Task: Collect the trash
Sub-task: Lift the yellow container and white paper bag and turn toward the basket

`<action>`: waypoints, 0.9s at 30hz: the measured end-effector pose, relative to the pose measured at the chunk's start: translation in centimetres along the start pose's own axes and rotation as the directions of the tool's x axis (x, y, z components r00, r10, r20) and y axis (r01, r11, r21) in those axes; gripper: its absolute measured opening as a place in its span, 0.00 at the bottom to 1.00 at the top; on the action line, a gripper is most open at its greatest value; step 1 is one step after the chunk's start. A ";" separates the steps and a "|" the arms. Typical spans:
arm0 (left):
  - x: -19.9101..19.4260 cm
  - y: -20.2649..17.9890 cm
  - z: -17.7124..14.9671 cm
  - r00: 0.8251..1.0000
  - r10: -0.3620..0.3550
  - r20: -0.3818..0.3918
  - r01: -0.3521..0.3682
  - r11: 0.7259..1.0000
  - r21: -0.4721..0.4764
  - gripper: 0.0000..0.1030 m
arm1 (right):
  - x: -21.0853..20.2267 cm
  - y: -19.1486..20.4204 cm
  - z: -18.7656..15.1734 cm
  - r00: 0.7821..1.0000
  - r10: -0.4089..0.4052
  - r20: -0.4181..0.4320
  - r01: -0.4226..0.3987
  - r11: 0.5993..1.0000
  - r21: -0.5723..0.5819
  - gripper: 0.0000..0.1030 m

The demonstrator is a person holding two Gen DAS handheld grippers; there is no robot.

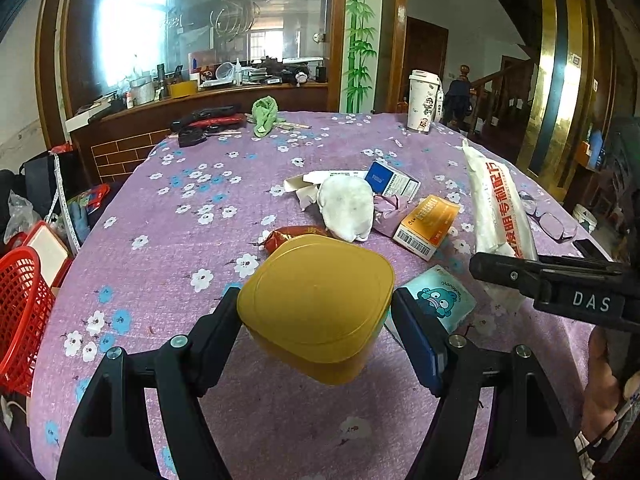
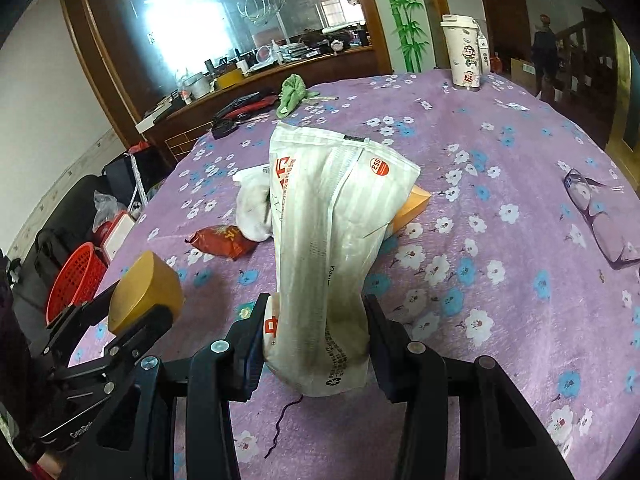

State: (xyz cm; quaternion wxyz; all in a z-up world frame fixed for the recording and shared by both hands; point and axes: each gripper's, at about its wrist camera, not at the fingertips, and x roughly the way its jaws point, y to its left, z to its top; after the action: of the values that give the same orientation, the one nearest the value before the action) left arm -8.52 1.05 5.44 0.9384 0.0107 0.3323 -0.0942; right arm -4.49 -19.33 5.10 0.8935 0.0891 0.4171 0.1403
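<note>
My left gripper (image 1: 316, 312) is shut on a yellow plastic tub (image 1: 320, 304) and holds it above the purple flowered tablecloth (image 1: 168, 216). The tub also shows in the right wrist view (image 2: 142, 292), at the lower left. My right gripper (image 2: 316, 332) is shut on a long white paper bag with red print (image 2: 328, 240), lifted off the table. In the left wrist view the bag (image 1: 496, 204) hangs at the right. On the table lie a white crumpled cloth (image 1: 346, 208), a red snack wrapper (image 1: 288, 236), an orange box (image 1: 426, 226), a blue and white box (image 1: 394, 182) and a teal cartoon packet (image 1: 438, 300).
A red basket (image 1: 22, 312) stands beside the table at the left. A white cup (image 1: 423, 100), a green cloth (image 1: 265, 114) and black tools (image 1: 208, 120) are at the far edge. Glasses (image 2: 600, 216) lie at the right.
</note>
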 end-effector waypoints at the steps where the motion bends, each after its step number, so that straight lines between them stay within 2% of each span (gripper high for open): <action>1: 0.0 0.0 0.0 1.000 0.001 -0.001 -0.001 1.000 0.000 0.72 | 0.0 0.1 -0.1 1.000 0.000 -0.002 0.000 1.000 -0.002 0.47; 27: 0.1 1.0 -0.5 0.998 0.069 0.003 -0.069 0.998 -0.011 0.72 | 1.4 1.8 -0.7 0.999 0.010 -0.044 -0.012 0.998 -0.053 0.47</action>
State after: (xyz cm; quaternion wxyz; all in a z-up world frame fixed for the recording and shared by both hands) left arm -8.56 2.08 4.98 0.9417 0.0171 0.3308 -0.0597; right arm -4.53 -17.14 4.16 0.8855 0.0642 0.4321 0.1581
